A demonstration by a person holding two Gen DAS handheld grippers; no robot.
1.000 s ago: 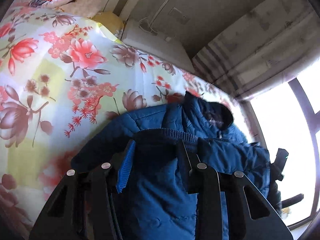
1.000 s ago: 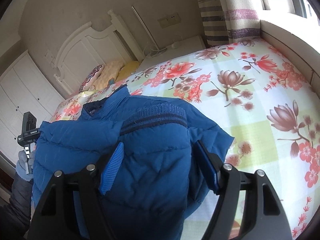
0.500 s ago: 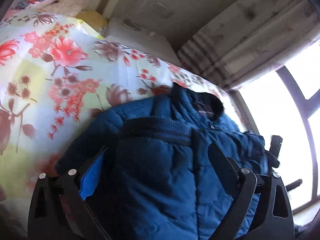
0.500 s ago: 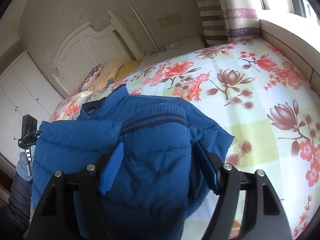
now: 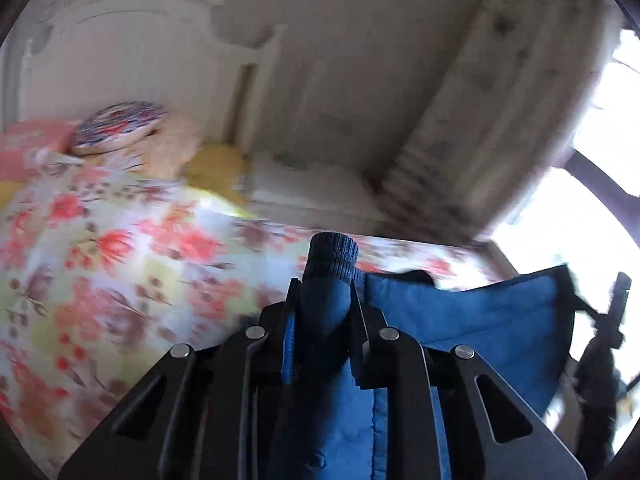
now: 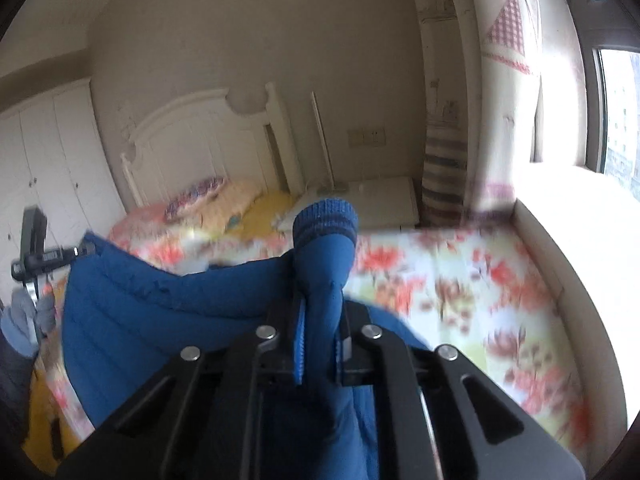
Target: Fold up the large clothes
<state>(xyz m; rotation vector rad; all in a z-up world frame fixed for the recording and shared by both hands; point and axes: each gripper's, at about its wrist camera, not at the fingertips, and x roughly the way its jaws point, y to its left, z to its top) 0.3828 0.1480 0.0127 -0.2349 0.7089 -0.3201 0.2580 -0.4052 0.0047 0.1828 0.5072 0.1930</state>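
Above the floral bedspread [image 5: 120, 264], a blue padded jacket [image 5: 480, 320] hangs lifted between two hand-held grippers, its body sagging in a broad curve from one to the other. The left gripper [image 5: 324, 312] has just closed its jaws on one sleeve, whose ribbed knit cuff [image 5: 334, 254] stands up beyond the fingertips. The right gripper [image 6: 322, 320] has likewise just closed on the other sleeve, with its striped cuff [image 6: 326, 220] projecting above the pads. In the right wrist view the left gripper appears at the far left edge, with a gloved hand [image 6: 24, 316] below it.

The jacket looks soft, bulky and light for its volume. The quilted filling compresses readily under the pads, and the smooth shell is likely to slide. The sleeve just behind the cuff seems a sound hold, since the thicker ribbing would act as a stop against slipping. For later folds, seams, hem and collar probably offer firmer purchase than the puffed panels. The headboard [image 6: 192, 132] and pillows [image 6: 200, 196] lie beyond.
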